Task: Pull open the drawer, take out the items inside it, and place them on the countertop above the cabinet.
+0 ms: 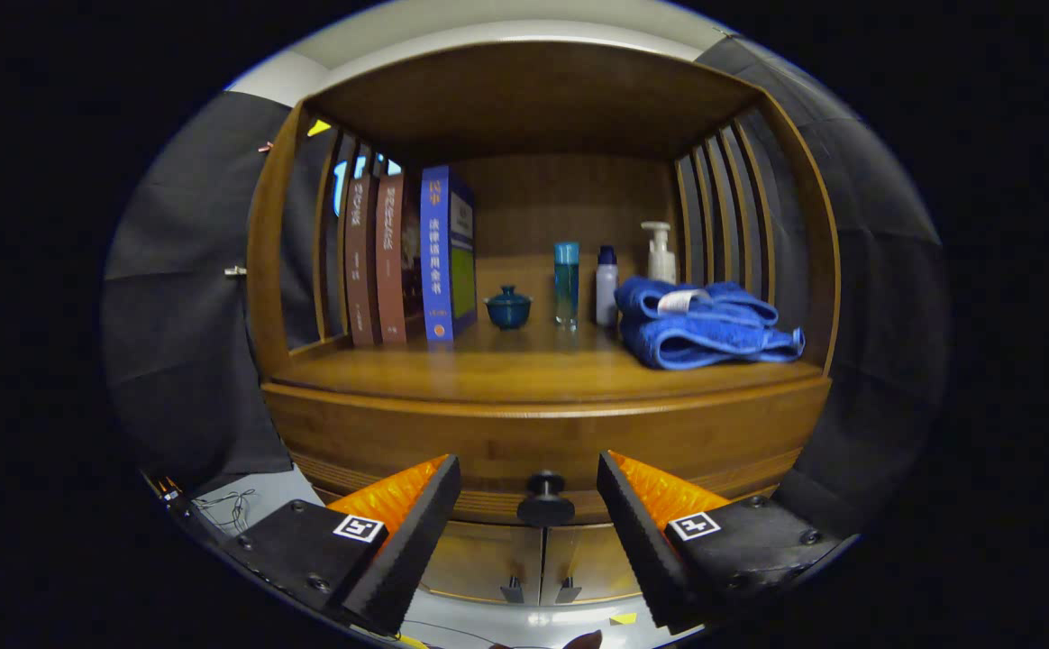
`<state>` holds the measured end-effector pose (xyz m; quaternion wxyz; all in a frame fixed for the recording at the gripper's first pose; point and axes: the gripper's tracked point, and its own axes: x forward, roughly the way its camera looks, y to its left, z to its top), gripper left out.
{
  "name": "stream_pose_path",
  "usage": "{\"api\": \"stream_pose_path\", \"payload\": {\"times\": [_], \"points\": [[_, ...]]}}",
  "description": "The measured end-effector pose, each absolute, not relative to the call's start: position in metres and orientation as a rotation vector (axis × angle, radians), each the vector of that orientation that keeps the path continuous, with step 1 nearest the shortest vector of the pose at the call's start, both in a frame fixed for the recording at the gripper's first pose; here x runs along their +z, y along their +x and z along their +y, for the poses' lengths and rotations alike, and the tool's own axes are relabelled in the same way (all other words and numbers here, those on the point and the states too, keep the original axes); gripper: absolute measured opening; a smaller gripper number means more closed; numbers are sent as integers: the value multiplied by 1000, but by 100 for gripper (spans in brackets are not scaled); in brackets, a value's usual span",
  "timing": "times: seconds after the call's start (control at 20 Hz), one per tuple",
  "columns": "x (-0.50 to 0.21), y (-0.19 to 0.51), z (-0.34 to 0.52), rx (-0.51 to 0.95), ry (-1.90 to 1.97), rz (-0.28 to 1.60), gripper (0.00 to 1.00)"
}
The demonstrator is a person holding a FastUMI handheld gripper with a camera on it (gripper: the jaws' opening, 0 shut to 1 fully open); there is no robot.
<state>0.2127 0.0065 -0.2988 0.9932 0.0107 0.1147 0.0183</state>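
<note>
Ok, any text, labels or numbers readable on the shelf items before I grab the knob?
Nothing can be read.
Blue book: spine characters blurred.
Two brown books: spine print too small.
Towel: white tag, unreadable.
Bottles: no legible label.
Gripper: fingers open, drawer knob between them, untouched.

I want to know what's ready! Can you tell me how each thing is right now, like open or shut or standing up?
Wooden drawer with round black knob: shut.
Gripper: jaws open, either side of the knob, not touching.
Three tall books: upright.
Small blue lidded pot: lid on.
Blue towel: folded, lying flat.
White pump bottle: upright behind the towel.
Two lower cabinet doors: shut.
</note>
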Motion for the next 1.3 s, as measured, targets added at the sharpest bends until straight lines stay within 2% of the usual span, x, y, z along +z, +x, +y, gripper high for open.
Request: {"api": "stream_pose_path", "payload": {"times": [0.2,0.4,0.45,0.65,1.3], "points": [[-339,229,7,38,35,308,97],[-347,236,-2,14,41,323,53],[-348,235,-2,17,36,326,52],[-346,235,-4,15,-36,289,31],[-338,124,-5,15,9,303,31]]}}
